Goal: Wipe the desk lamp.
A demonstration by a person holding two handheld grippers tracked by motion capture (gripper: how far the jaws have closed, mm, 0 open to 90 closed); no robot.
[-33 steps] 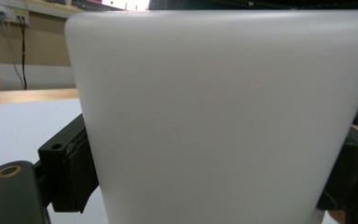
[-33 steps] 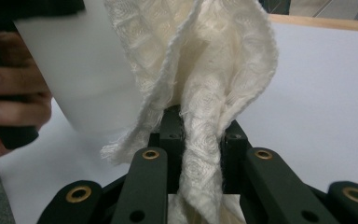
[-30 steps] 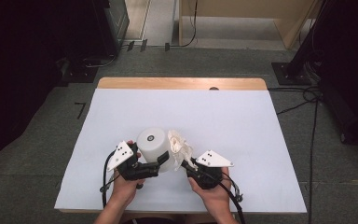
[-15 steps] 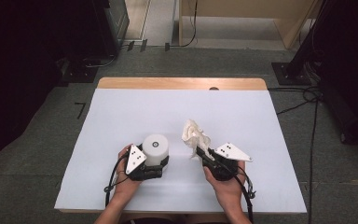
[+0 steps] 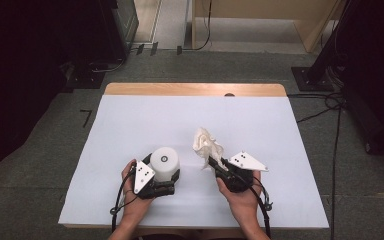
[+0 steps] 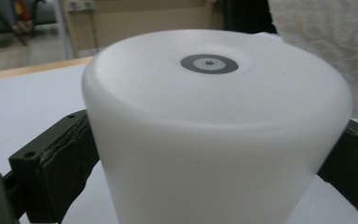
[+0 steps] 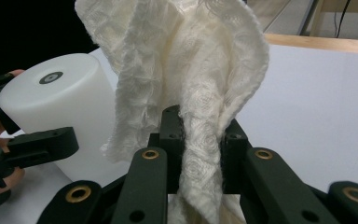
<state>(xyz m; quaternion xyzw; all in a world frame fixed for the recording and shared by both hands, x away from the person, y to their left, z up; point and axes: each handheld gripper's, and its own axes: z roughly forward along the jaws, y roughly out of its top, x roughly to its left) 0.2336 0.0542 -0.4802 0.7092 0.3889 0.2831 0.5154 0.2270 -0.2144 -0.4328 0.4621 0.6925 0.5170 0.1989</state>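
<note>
Two tongs, each closed on one thing, are seen at the near edge of the desk (image 5: 130, 120).
A white cylinder (image 5: 164, 162) is clamped upright by the left tongs (image 5: 169, 184); a crumpled paper towel (image 5: 207, 146) is pinched by the right tongs (image 5: 219, 166), just beside it; bare desk is seen beyond.

No words, brand names or numbers can be read anywhere. The one sign is a small grey ring with a dark dot (a target-like mark, no lettering) on the flat top of the white cup (image 6: 214, 140) between the jaws of the left gripper (image 5: 166, 186).
</note>
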